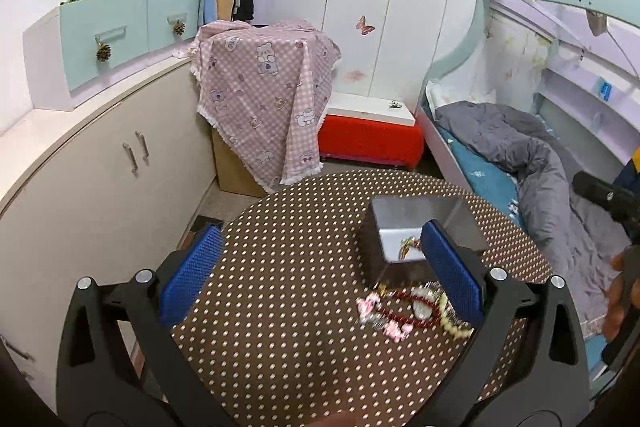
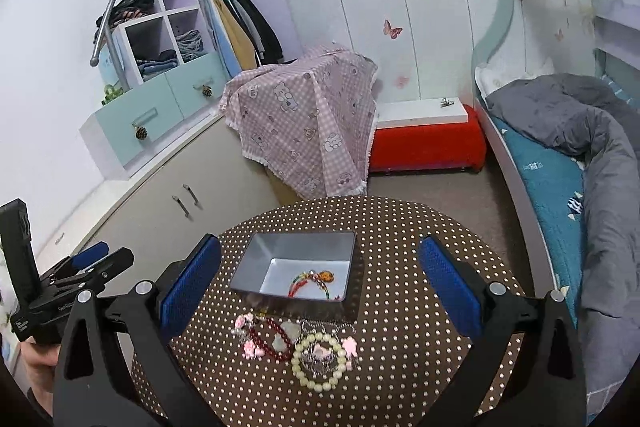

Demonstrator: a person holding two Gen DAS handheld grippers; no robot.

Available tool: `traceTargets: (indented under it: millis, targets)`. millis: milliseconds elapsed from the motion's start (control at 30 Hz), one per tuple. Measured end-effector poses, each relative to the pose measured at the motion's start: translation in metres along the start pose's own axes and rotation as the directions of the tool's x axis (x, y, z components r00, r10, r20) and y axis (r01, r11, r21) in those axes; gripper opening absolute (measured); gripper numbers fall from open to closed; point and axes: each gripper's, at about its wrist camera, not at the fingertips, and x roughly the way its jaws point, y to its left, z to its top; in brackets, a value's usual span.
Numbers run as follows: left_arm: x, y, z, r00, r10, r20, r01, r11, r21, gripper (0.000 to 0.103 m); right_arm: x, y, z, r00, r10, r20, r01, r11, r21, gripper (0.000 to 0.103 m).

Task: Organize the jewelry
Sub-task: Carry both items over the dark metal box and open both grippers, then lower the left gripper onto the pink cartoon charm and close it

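Jewelry pile (image 2: 298, 347): I see it on the dotted table, just at the 6 o'clock side of the box, touching or nearly touching its near wall. It is a tangle, so I cannot count the pieces exactly.
Pearl bracelet (image 2: 319, 361): nearest me in the right view, a closed ring of pale beads with a small charm lying inside it.
Red bead strand (image 2: 272, 341): at 9 o'clock of the pearl ring, looped among pink charm pieces.
Grey box (image 2: 256, 263): open, at 12 o'clock of the pile.
Colourful cord bracelet (image 2: 316, 281): already lying on the box floor, toward its near right corner.
Progress: as I judge it, one piece is stowed and the heap is left, so I am early in the job.
My right claw (image 2: 320, 283): spread wide, nothing between the blue pads, box and pile both framed between them.
My left claw (image 1: 316, 275): also wide and empty; it sits off toward 9 o'clock, with the pile by its right pad.
Table (image 2: 400, 227): round, brown cloth with pale dots, bare apart from these things.
Room: pink checked cloth over a box at 12 o'clock, red bench beside it, bed at 3 o'clock.
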Motion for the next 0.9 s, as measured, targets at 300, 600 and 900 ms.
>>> traceTargets:
  millis: [300,600,900]
  targets:
    - [0.004,0.009,-0.026,0.999,0.021,-0.032,-0.021,1.000,0.014,0.097,-0.006,-0.005,-0.026,0.999,-0.039,-0.033,0.039,0.999,0.008,0.096]
    - [0.028,0.007,-0.055,0.993,0.038,-0.111,-0.032,0.998,0.048,0.097,0.011,0.006,-0.064,0.992,-0.014,-0.129,0.011,1.000,-0.026,0.096]
    - [0.081,-0.018,-0.074,0.976,0.054,-0.213,-0.023,0.989,0.148,0.097,0.028,0.006,-0.088,0.977,0.004,-0.214,-0.008,1.000,-0.015,0.096]
